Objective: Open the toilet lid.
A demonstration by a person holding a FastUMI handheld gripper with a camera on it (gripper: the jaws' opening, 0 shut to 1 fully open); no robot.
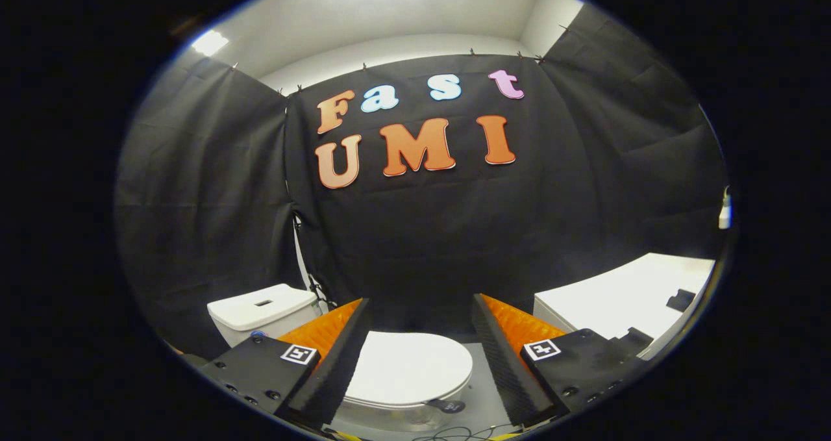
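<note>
Tool [415, 337] is wide open, nothing between the fingers, hovering above and short of the toilet. The lid [409, 366] is down flat on the bowl, sitting between the fingers and a bit below them. The tank [263, 311] is off beyond the left finger [331, 356], so the hinge is on that side. The free edge faces the right finger [503, 356].

There's a small dark tab [446, 404] at the lid's near-right rim. Can't tell if it's a pull handle or a sticker. Looks like the intended grab point.

Step now, as I read it: approach and get a hold on the free edge.
- drop lower, come in at the rim by the tab, away from the hinge
- one finger under the lip, one on top, then close
- lift in an arc toward the tank, don't pull straight up

Risk: smooth glossy plastic, thin lip, so a shallow bite will likely slip. White tabletop [623, 295] at right is well apart from the path. Loose cables [454, 436] lie on the floor near the bowl, stay above them.
</note>
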